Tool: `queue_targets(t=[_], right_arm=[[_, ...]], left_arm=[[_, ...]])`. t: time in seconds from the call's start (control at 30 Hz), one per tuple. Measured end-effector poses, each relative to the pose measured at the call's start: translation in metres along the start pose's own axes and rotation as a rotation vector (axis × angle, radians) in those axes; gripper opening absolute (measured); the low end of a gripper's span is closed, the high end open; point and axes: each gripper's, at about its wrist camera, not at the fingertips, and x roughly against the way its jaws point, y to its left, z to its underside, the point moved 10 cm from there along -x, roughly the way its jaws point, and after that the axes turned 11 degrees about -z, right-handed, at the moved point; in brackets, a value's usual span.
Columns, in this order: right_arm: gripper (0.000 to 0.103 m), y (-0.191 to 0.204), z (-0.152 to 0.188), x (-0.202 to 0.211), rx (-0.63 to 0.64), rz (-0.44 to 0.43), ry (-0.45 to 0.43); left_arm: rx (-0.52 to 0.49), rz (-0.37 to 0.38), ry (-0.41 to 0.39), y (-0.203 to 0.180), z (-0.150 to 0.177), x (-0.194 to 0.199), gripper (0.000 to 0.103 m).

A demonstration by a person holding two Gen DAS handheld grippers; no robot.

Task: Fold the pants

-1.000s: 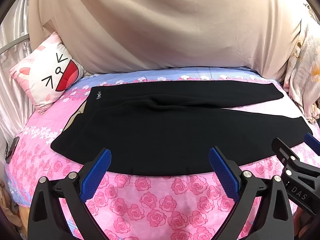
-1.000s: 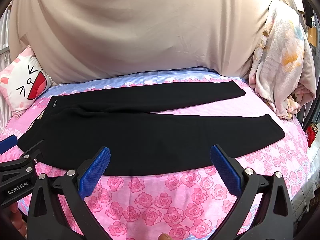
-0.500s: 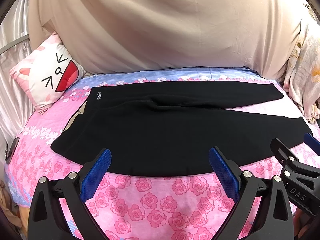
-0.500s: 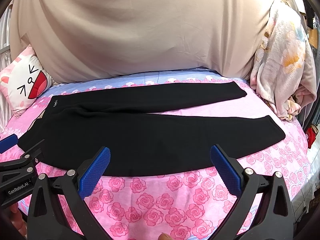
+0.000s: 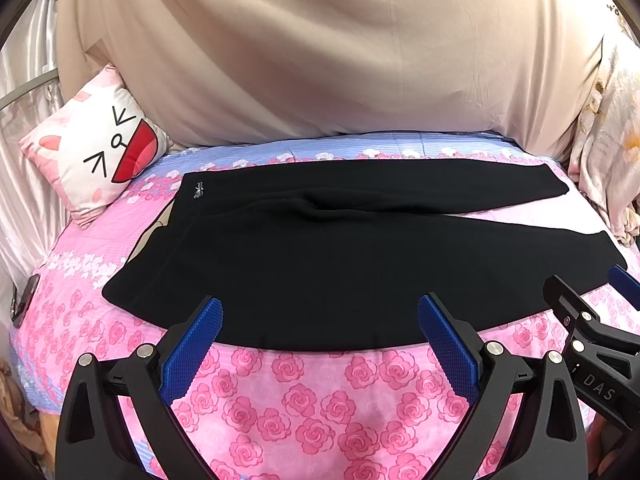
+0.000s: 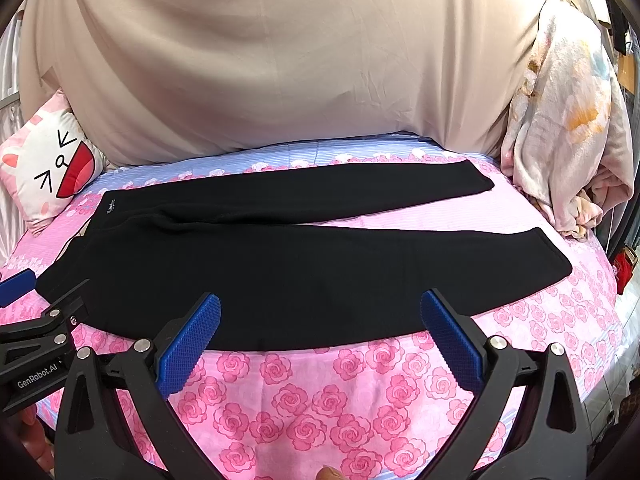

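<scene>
Black pants point(image 5: 340, 256) flat on rose sheet point(image 5: 304, 400); left gripper point(image 5: 318, 340) and right gripper point(image 6: 320, 338) spread, empty. Floral blanket point(image 6: 568, 128) fully shown at 2 o'clock only in right view. "GenRobot.AI" there, "DAS" in left view.

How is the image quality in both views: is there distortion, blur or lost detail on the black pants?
Left wrist view: strong fisheye bending with dark corners; the pants are sharp, yet so dark that only the crotch folds show. Right wrist view: same curvature, even soft light, no glare; the rose bedsheet is crisp.
</scene>
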Motion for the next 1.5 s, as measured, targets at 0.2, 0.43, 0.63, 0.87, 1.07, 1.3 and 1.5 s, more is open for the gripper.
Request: queue_targets(t=[0.2, 0.43, 0.63, 0.87, 1.07, 1.3, 1.5], right_arm=[[0.098, 0.001, 0.001, 0.0, -0.001, -0.002, 0.001], [0.098, -0.001, 0.002, -0.001, -0.002, -0.006, 0.003], [0.098, -0.057, -0.036, -0.037, -0.027, -0.081, 0.025], [0.098, -0.226, -0.111, -0.142, -0.137, -0.072, 0.083], [0.096, -0.35, -0.155, -0.235, -0.217, 0.041, 0.144], [0.097, -0.397, -0.167, -0.305, -0.202, 0.017, 0.259], [0.097, -0.405, -0.157, -0.336, -0.14, 0.036, 0.338]], left_arm=[[0.021, 0.018, -0.028, 0.0, -0.003, 0.001, 0.096], [0.045, 0.038, -0.039, -0.001, -0.004, 0.001, 0.097], [0.051, 0.062, 0.019, 0.022, -0.026, -0.039, 0.097], [0.126, -0.056, 0.078, 0.095, -0.084, -0.143, 0.097], [0.193, -0.119, 0.161, 0.143, -0.126, -0.235, 0.095], [0.179, -0.208, 0.224, 0.175, -0.148, -0.31, 0.097], [0.171, -0.228, 0.279, 0.191, -0.147, -0.345, 0.097]])
